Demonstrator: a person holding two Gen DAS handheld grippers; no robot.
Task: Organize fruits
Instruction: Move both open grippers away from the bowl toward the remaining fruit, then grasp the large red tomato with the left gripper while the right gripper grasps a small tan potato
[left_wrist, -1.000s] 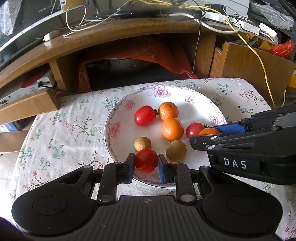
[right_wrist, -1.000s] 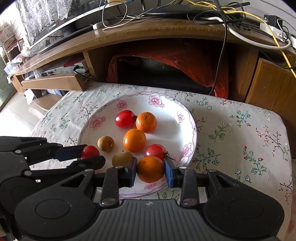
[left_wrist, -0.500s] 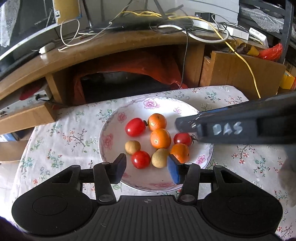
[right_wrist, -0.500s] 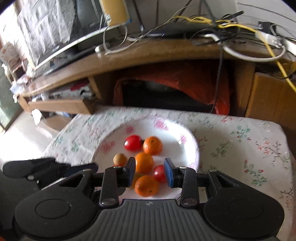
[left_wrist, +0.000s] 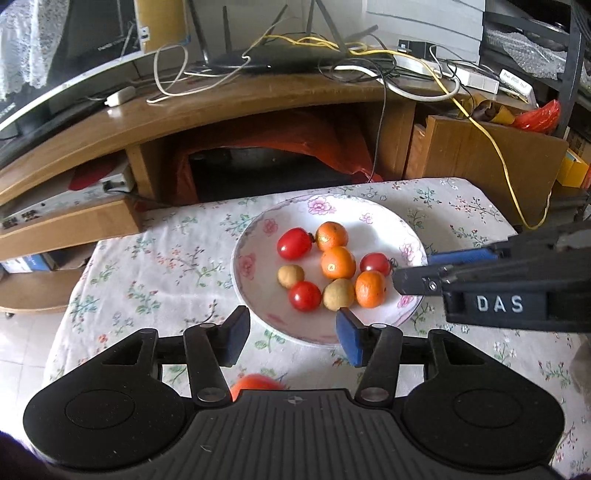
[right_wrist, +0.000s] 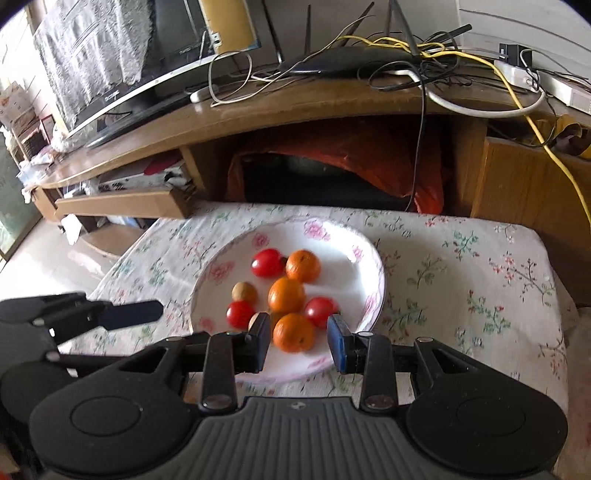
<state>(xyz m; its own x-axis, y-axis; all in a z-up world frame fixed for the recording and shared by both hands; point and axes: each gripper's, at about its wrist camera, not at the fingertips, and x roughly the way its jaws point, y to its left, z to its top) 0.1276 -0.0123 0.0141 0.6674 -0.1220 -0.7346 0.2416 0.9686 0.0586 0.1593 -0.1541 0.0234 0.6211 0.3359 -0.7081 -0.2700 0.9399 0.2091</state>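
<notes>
Your left gripper (left_wrist: 291, 338) hangs over the near-left rim of the plate (left_wrist: 369, 218), fingers spread wide and holding nothing; its left pad sits outside the rim over the floral cloth (left_wrist: 155, 266), its right pad over the plate's near edge. Your right gripper (right_wrist: 297, 341) also stands open, a little narrower, with nothing held; the nearest orange (right_wrist: 293, 332) lies in the plate between and beyond its pads, whether touching them you cannot tell. All the fruit sits in the plate's middle: a tomato (left_wrist: 294, 243) and an orange (left_wrist: 331, 235) at the far side, a small brown fruit (left_wrist: 290, 276) left of centre, another tomato (left_wrist: 304, 295) near the front. A blurred orange-red thing (left_wrist: 256, 384) shows under your left gripper, on the near side of the plate. Bare cloth lies left and right of the plate; the wooden desk (left_wrist: 221, 107) rises just behind it.
</notes>
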